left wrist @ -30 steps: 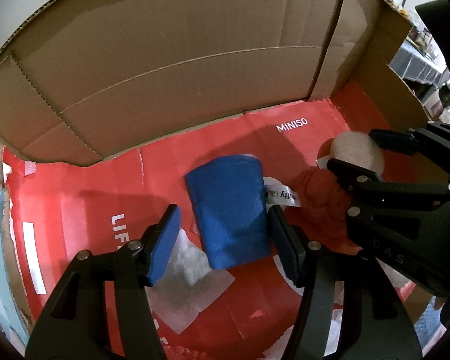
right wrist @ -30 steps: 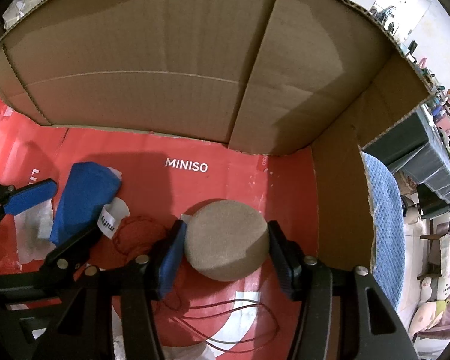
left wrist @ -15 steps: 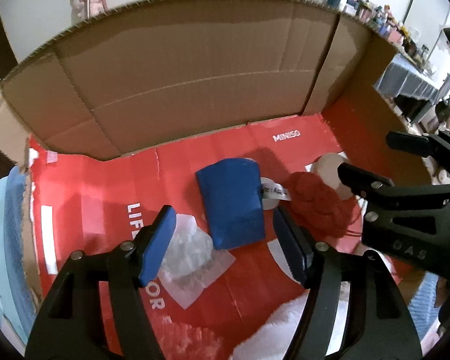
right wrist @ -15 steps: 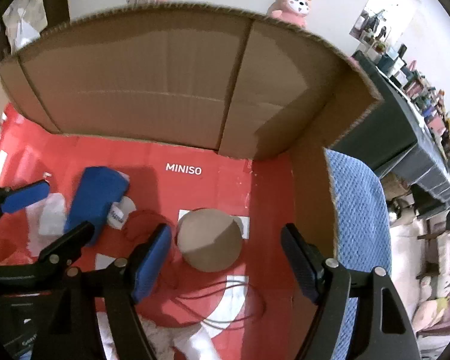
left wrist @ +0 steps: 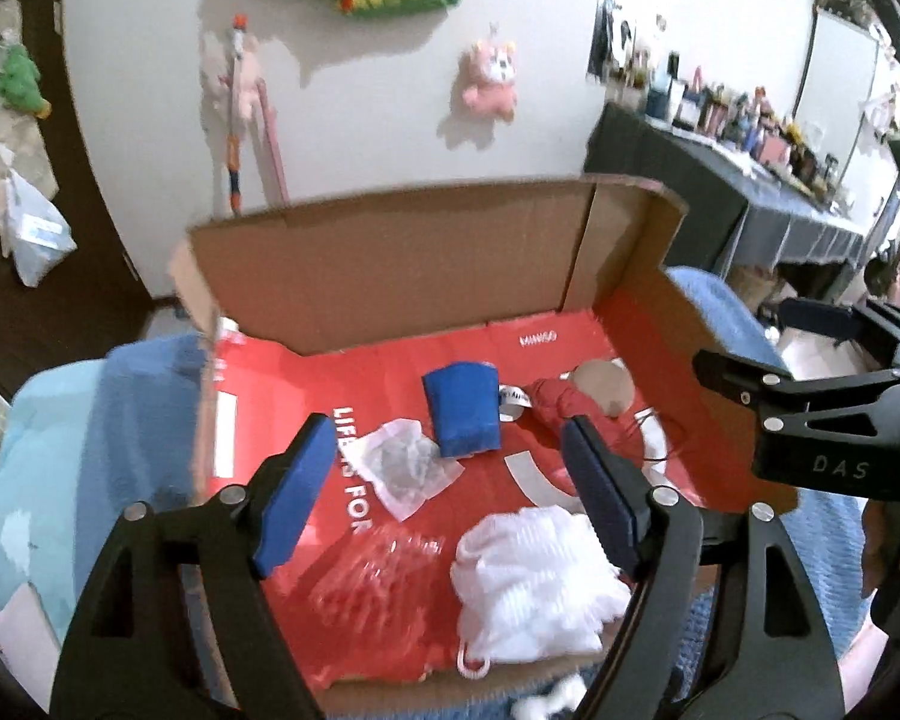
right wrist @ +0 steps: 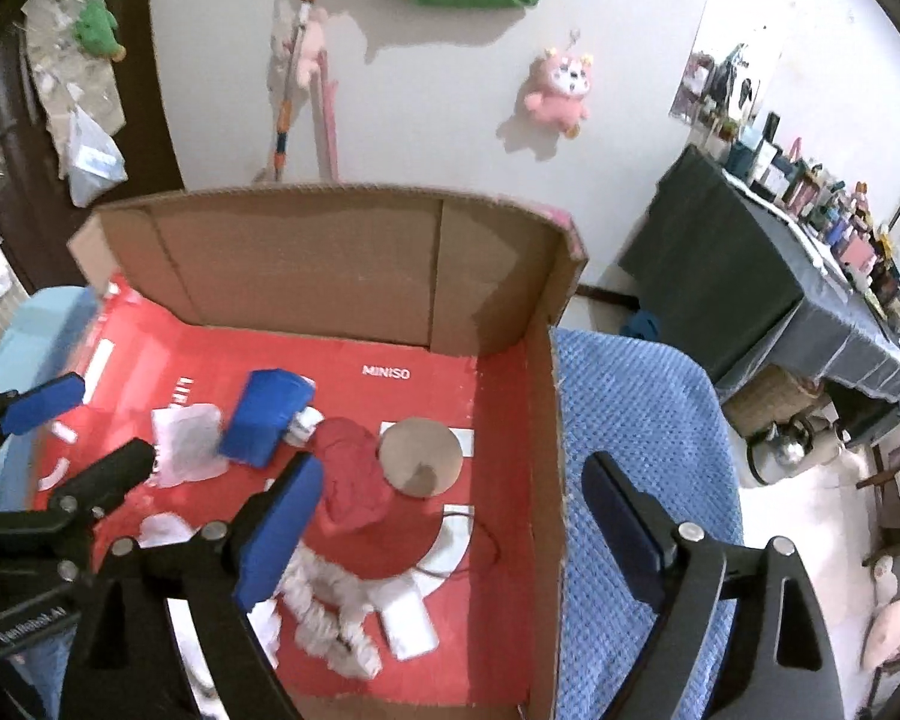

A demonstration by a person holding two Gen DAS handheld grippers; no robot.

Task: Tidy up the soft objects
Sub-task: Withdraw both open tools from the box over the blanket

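An open cardboard box (left wrist: pixel 390 264) (right wrist: pixel 306 264) with a red lining holds the soft things. In it lie a folded blue cloth (left wrist: pixel 462 414) (right wrist: pixel 264 414), a red knit item (left wrist: pixel 558 402) (right wrist: pixel 354 480), a round beige pad (left wrist: pixel 606 384) (right wrist: pixel 420 456), a white fluffy cloth (left wrist: pixel 528 588) (right wrist: pixel 330 600) and a clear packet (left wrist: pixel 408 468) (right wrist: pixel 186 444). My left gripper (left wrist: pixel 456 498) is open and empty, raised above the box front. My right gripper (right wrist: pixel 456 534) is open and empty, above the box's right wall; it also shows in the left wrist view (left wrist: pixel 774 342).
The box sits on a blue blanket (right wrist: pixel 630 420) (left wrist: pixel 60 450). A dark cloth-covered table (right wrist: pixel 780 276) with many small items stands to the right. Plush toys hang on the white wall (right wrist: pixel 450 90) behind the box.
Both grippers have pulled up and back out of the box. The right gripper opened off the beige pad, which now lies on the box floor. The blue cloth stays put.
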